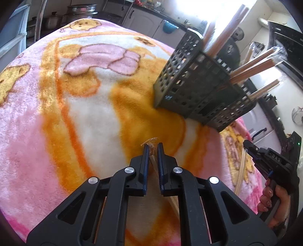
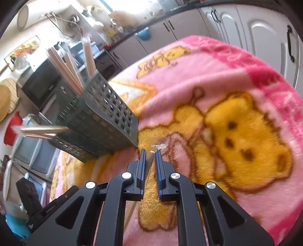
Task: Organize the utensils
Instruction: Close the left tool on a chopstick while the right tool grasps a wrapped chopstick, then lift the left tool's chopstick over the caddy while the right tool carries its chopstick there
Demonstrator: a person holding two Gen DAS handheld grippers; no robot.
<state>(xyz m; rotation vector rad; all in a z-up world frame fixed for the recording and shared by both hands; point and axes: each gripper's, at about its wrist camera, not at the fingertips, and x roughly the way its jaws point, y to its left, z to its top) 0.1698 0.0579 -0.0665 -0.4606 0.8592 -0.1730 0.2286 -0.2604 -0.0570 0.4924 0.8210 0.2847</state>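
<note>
A dark perforated utensil holder (image 1: pixel 191 83) stands on the pink and orange bear blanket (image 1: pixel 90 106), with several wrapped chopstick pairs (image 1: pixel 253 66) sticking out of its compartments. My left gripper (image 1: pixel 153 146) is shut on a wrapped chopstick pair (image 1: pixel 152 151), held over the blanket in front of the holder. My right gripper (image 2: pixel 150 151) is shut on another clear-wrapped chopstick pair (image 2: pixel 158 146), just right of the holder (image 2: pixel 106 117). The right gripper also shows in the left wrist view (image 1: pixel 246 143), with its chopsticks (image 1: pixel 241 170) hanging below it.
The blanket (image 2: pixel 227 94) covers the whole work surface. Kitchen cabinets (image 2: pixel 255 34) and a counter with pots (image 1: pixel 79 13) run behind it. A dark oven (image 2: pixel 41 85) stands beyond the holder.
</note>
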